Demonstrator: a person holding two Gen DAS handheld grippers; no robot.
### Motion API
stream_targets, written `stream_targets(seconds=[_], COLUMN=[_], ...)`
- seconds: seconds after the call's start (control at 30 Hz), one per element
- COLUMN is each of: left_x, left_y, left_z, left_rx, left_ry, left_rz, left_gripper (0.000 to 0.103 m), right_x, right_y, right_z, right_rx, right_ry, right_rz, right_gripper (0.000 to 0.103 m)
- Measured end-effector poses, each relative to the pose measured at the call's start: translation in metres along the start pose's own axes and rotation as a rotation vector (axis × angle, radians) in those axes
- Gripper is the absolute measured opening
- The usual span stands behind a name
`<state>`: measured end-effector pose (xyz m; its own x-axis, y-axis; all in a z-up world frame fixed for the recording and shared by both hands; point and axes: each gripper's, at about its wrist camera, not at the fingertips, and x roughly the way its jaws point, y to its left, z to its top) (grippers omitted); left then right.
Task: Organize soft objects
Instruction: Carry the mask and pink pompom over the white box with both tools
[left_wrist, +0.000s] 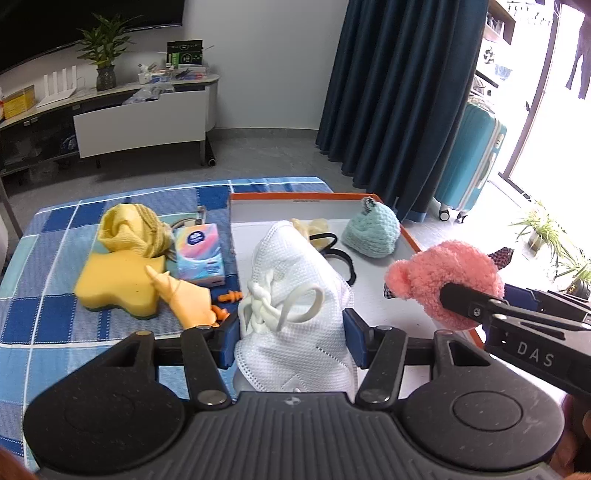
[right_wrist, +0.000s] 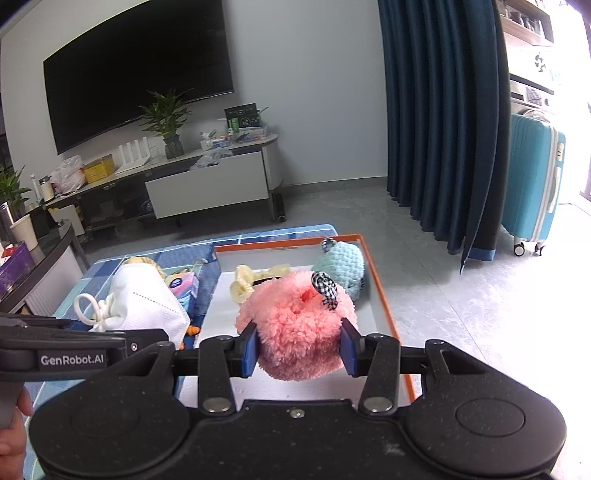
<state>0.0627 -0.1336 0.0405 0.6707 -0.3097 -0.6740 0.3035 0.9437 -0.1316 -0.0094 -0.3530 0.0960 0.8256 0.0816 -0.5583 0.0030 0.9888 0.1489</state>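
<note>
Above the orange-rimmed tray, left tongs pinch a white mesh mask; right tongs squeeze a fluffy pink plush, its underside hidden.

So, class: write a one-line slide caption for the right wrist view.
Right tongs grip a pink plush toy above the orange-rimmed tray.
</note>
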Motion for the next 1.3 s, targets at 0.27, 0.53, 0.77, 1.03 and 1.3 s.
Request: stream_targets(seconds=[0.27,0.53,0.77,1.03,1.3], left_x=[0.011,0.018,0.021,0.023,0.027], left_y=[-0.015,-0.021,-0.025,-0.030,-0.037], left_z=[0.002,0.002,0.004,0.004,0.003], left_rx=[0.027,0.032,0.030,0.032,0.039], left_ry=[0.017,0.030,0.031,0.030,0.034], left_rz=[-0.017,-0.012,0.011,0.022,0.011], left_gripper=[0.057,0.057,0.057,0.057,0.057], right_x=[0.006,0.011,0.012,0.014,0.017], right_y=[-0.013,-0.017,-0.017,-0.018,-0.017], right_z=[0.003,0.005,0.005,0.004,0.005], right_rx=[0.020,0.021,0.020,0.020,0.012], right_ry=[-0.003,-0.001,0.000,-0.002,0.000], right_rz=[-0.017,-0.024,-0.025,-0.023,-0.025], right_gripper=[0.053,0.053,0.053,0.053,0.054])
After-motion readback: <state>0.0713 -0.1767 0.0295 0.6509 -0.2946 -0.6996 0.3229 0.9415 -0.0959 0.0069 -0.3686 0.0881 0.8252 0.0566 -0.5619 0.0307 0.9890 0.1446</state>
